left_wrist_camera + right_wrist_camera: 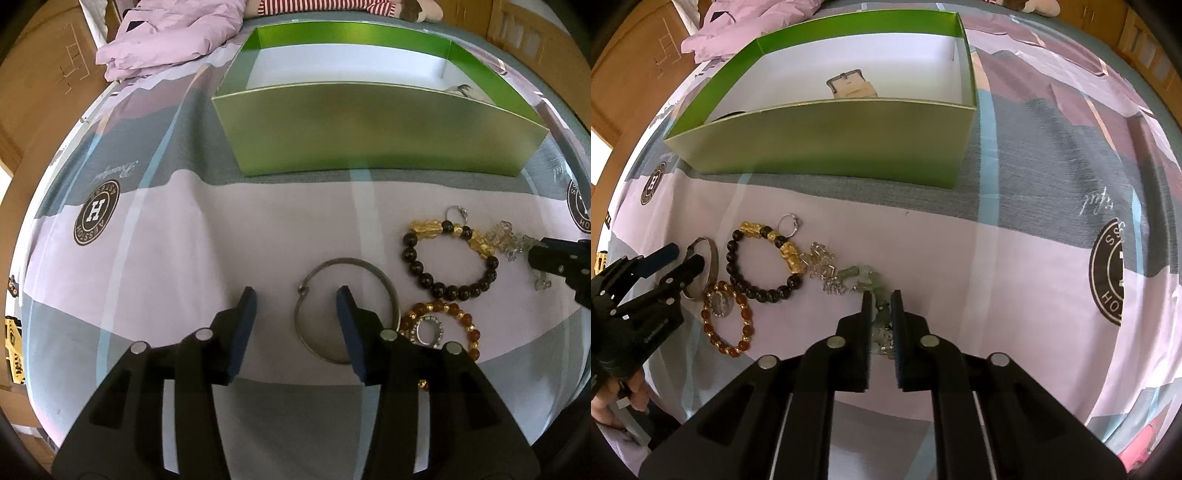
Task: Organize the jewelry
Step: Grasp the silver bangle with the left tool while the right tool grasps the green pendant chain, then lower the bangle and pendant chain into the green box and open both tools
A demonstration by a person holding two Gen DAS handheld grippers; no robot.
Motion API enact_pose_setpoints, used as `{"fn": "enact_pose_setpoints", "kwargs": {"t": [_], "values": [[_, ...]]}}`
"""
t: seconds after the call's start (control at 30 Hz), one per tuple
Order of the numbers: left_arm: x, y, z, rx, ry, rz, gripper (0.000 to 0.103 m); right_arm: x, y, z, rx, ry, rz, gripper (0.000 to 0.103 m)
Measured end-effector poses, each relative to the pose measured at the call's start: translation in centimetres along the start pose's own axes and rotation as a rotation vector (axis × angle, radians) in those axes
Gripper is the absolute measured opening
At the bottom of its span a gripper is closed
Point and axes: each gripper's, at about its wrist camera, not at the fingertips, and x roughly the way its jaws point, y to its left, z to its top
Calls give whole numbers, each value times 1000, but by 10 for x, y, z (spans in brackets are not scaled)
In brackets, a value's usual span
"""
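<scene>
Holding a watch (851,85), green box (827,140); left jaws spread, right pinching pale bracelet (871,280).

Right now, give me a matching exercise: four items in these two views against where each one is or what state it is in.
Items:
1. silver bangle
2. pale green bead bracelet
3. black and gold bead bracelet
4. watch

States:
A. inside the green box
B. free on the bedsheet
C. between the open left hand-held gripper fingers
D. pinched by the right hand-held gripper

Pairs: 1-C, 2-D, 3-B, 4-A
</scene>
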Motion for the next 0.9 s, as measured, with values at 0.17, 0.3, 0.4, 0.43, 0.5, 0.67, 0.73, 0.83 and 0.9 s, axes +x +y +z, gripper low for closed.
{"fn": "enact_pose_setpoints", "kwargs": {"t": [0.17, 0.3, 0.4, 0.43, 0.5, 0.67, 0.73, 0.83, 0.9], "values": [[-1, 0, 0, -9, 6, -10, 4, 2, 1, -1, -6, 4, -17, 34], [-6, 5, 1, -42, 3, -20, 3, 6, 5, -3, -30, 18, -31, 11], [-13, 10, 3, -71, -10, -29, 3, 1, 6, 0, -17, 4, 7, 8], [-17, 11, 5, -80, -17, -34, 3, -5, 6, 1, -17, -12, 10, 8], [-24, 12, 8, -92, -33, -44, 3, -12, 7, 5, -12, -36, 10, 8], [-51, 9, 16, -94, -102, -66, 4, -47, -1, 19, 15, -133, 51, 8], [-61, 7, 19, -100, -122, -82, 4, -62, -3, 24, 24, -180, 76, 8], [-75, 4, 30, -94, -154, -89, 4, -79, -4, 32, 32, -245, 116, 8], [-87, 2, 47, -75, -191, -68, 4, -89, -2, 38, 26, -293, 135, 8]]}}
